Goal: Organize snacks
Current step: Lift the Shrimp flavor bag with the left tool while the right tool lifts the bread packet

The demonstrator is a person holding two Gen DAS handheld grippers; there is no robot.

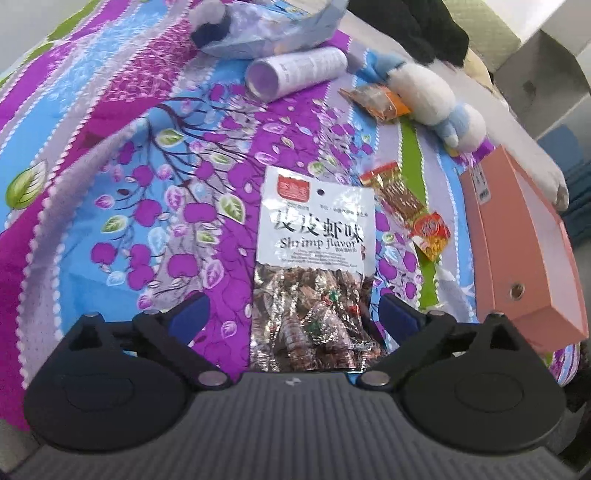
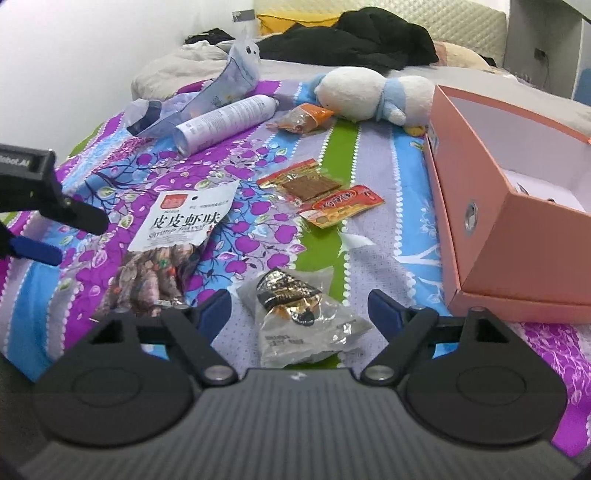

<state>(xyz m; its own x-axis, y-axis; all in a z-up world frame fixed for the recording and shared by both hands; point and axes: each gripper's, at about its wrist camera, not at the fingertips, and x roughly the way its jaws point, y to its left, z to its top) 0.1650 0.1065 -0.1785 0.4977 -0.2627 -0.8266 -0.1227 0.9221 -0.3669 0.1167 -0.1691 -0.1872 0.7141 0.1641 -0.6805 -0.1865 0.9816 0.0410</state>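
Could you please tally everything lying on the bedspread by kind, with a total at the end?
Snack packets: 5: shrimp flavor bag, clear packet, brown strip, red-orange pack, orange packet
Plush toys: 1: white-and-blue plush
Spray cans: 1: white can
Boxes: 1: pink box
Empty pouches: 1: pale blue pouch
Total: 9

Bedroom in a home. I work over a bed spread with a quilted floral bedspread [image 2: 258, 236] in purple, blue and green stripes. Behind it, a padded headboard [image 2: 469, 33] stands against the white wall [image 2: 92, 55]. On the bedspread's far edge lie a heap of black clothing [image 2: 354, 40], a yellow pillow [image 2: 284, 20] and a white-and-blue plush toy [image 2: 369, 94]. Beside the toy: an open pink shoebox [image 2: 491, 206] and a white spray can [image 2: 225, 122].
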